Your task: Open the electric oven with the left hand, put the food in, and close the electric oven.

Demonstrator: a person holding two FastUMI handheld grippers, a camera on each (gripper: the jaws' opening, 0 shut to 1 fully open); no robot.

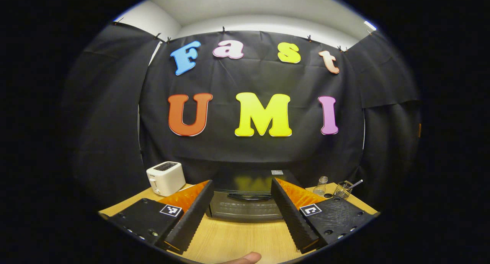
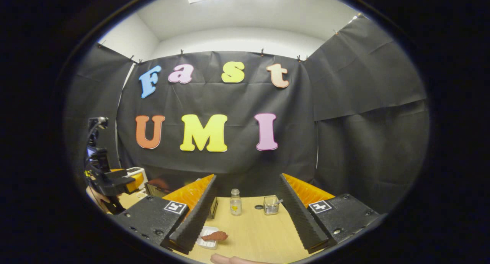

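Facing: both grippers point toward the back wall of the booth, over a wooden desk (image 1: 237, 241).
Left gripper (image 1: 241, 218): its jaws stand wide apart with nothing between them; it hangs above the desk's near edge, aimed straight at the oven.
Oven (image 1: 245, 202): a dark box at the back middle of the desk, seen in the left gripper view; its door is closed, with the handle running across the top of the door.
Toaster (image 1: 165, 177): white, at the back left corner of the desk, just beside the oven.
Right gripper (image 2: 247, 222): its jaws are also spread wide and hold nothing; it hangs above the desk's near edge.
Food (image 2: 215, 236): a reddish-brown piece lying in a small white tray (image 2: 204, 241) near the desk's front edge, just beside the right gripper's left-hand finger and apart from the oven.
Bottle (image 2: 235, 202): small, clear, upright, toward the back of the desk; in the left gripper view it stands to the right of the oven.
Glass cup (image 2: 271, 205): near the bottle, with a thin stick leaning in it.
Dark disc (image 2: 258, 207): flat on the desk between bottle and cup; I cannot tell what it is.
Fingertip (image 1: 245, 258): a person's fingertip shows at the bottom of the left gripper view.
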